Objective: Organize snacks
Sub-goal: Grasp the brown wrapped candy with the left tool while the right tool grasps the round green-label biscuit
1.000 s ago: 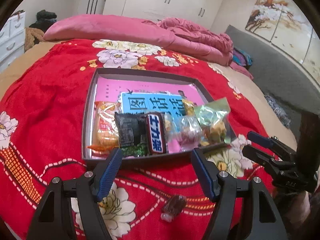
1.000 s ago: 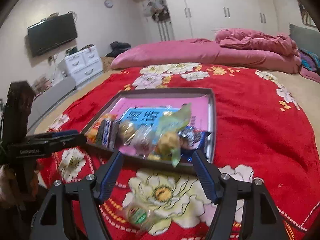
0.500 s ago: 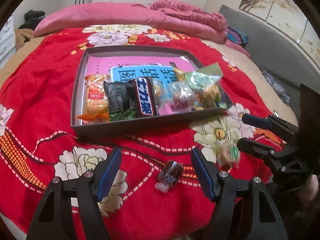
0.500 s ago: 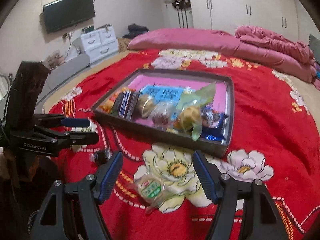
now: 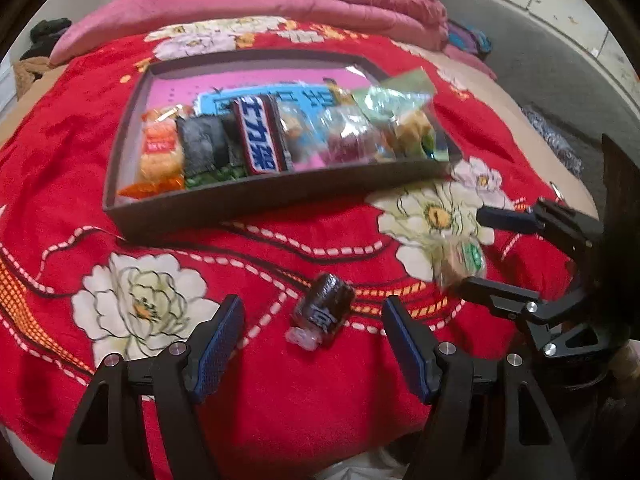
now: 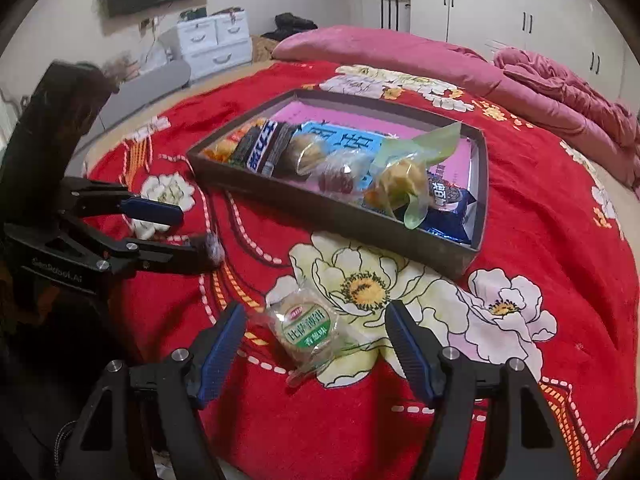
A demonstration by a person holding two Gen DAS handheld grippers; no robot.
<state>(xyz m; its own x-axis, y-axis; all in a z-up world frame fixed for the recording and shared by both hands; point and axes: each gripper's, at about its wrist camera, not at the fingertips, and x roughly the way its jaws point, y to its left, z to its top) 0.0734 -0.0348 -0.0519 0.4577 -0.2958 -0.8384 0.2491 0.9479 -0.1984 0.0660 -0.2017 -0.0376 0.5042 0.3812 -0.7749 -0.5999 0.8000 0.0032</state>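
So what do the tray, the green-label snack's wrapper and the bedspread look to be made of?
Tray: probably stiff cardboard, matte dark walls with thin straight edges, like a box lid. Green-label snack: clear plastic film, glossy and crinkled, its contents showing through. Bedspread: soft plush fabric, printed flowers, fuzzy non-reflective surface.

We see our left hand-held gripper [image 5: 314, 344] and right hand-held gripper [image 6: 316, 344] built alike: matte black angular arms with triangular cut-outs, silver round screw heads at the joints, and blue textured pads [image 5: 218, 346] lining the fingers. Pale lettering marks the left one's black frame.
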